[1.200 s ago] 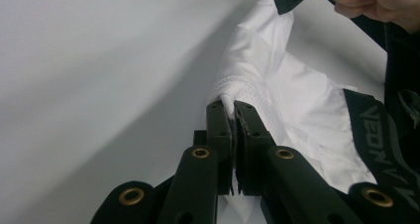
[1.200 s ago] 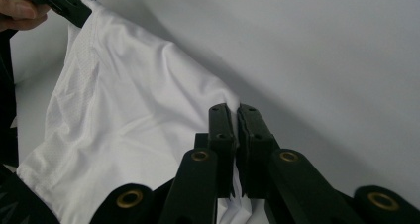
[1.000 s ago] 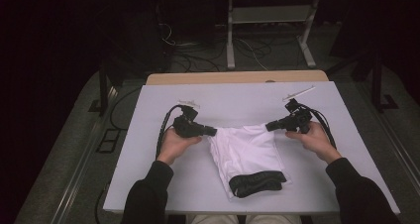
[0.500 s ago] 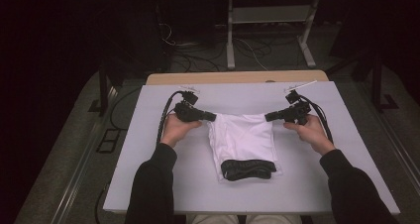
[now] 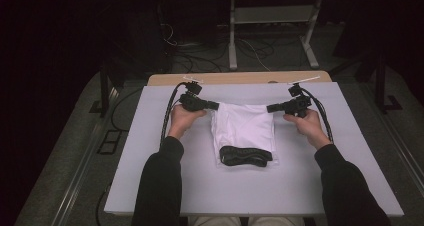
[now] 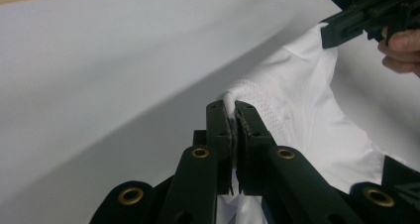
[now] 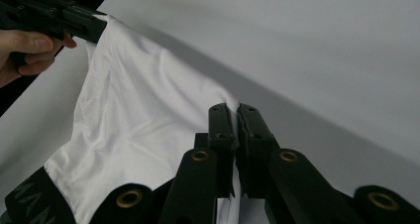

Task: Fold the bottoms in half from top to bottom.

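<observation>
On the white table [image 5: 150, 176], two grippers pinch one white garment [image 5: 243, 128].

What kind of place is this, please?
Probably a lab or workshop set up for recording: a plain white table in a dark room, loose cables on the floor, and a bare metal stand behind.

1. Garment [image 5: 243, 127]: white, with a fine mesh-like texture at the gripped edge.
2. Waistband [image 5: 244, 156]: black, with faint grey lettering.
3. Left gripper [image 5: 214, 106] and right gripper [image 5: 271, 108]: black, with brass-coloured rivets.
4. Table [image 5: 150, 161]: pale grey-white top, with a tan wooden strip [image 5: 240, 78] at its far edge.
5. Sleeves [image 5: 157, 186]: black.
</observation>
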The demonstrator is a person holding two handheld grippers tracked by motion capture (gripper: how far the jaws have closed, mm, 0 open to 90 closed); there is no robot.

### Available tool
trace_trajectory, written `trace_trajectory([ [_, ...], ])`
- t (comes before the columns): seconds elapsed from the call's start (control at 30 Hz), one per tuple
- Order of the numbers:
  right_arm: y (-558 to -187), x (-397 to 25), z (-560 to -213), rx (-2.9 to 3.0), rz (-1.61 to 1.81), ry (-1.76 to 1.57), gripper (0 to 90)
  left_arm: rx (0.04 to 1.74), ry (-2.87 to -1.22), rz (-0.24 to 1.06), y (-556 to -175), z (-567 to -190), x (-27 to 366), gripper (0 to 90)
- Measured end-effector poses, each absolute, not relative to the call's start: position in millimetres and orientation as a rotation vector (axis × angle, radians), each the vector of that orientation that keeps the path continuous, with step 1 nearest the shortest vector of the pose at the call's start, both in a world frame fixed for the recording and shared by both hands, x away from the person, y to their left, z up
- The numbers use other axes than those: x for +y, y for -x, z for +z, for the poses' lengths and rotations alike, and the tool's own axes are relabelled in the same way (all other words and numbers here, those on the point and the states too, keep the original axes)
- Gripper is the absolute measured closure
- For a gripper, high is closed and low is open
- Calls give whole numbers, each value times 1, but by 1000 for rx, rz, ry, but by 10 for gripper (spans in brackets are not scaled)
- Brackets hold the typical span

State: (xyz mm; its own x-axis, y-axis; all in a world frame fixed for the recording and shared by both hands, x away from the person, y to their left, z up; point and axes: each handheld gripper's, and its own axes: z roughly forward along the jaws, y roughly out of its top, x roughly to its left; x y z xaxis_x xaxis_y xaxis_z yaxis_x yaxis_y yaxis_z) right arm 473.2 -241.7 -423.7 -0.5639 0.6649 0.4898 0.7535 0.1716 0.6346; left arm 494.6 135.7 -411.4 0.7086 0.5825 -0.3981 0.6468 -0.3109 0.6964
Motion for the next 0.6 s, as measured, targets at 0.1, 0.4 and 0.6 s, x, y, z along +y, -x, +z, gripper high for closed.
trace_trajectory([
  [0.1, -476, -243, -428, -2306, -1360, 1425, 831, 957, -1987, -102, -497, -416, 136, 840],
  [0.4, -469, -253, -433, -2358, -1407, 1399, 580, 1023, -1971, -27, -485, -433, 144, 459],
  [0.6, -462, -264, -431, -2375, -1449, 1411, 273, 1058, -1912, -40, -479, -439, 157, 275],
])
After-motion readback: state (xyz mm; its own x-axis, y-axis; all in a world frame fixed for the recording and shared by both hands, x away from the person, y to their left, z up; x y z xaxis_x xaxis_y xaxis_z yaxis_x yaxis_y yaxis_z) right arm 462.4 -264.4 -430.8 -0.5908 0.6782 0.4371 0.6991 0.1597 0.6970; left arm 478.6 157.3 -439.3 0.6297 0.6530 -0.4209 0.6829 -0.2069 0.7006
